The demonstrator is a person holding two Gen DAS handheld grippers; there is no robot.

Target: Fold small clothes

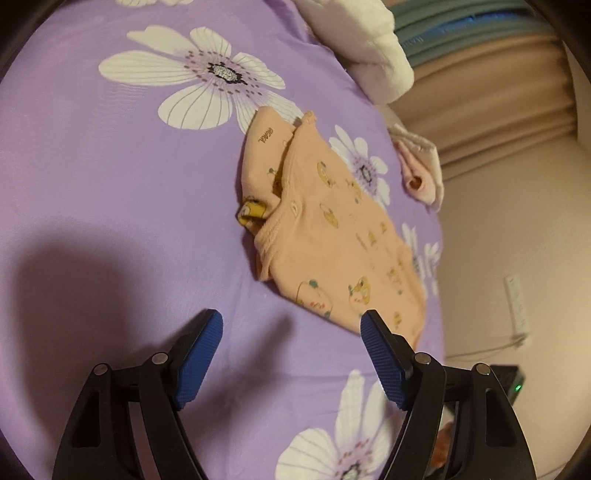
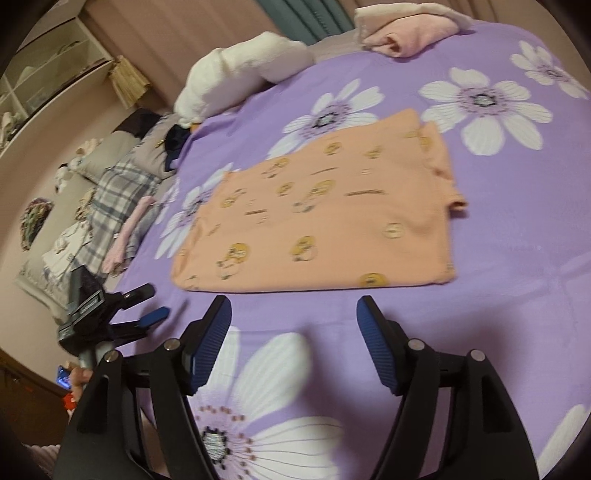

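Observation:
A small peach shirt [image 1: 332, 236] with yellow cartoon prints lies flat on the purple flowered bedspread [image 1: 110, 184], its sleeves folded in. It also shows in the right wrist view [image 2: 325, 214]. My left gripper [image 1: 291, 325] is open and empty, hovering just short of the shirt's near edge. My right gripper [image 2: 293, 310] is open and empty, just short of the shirt's long edge. The left gripper [image 2: 147, 306] also appears at the left of the right wrist view, beside the shirt's corner.
A white fluffy bundle [image 2: 236, 77] and a folded pink garment [image 2: 406, 33] lie at the far side of the bed. Piled clothes and pillows [image 2: 107, 206] sit beyond the bed's left edge. The bed edge and floor with a power strip [image 1: 517, 306] lie to the right.

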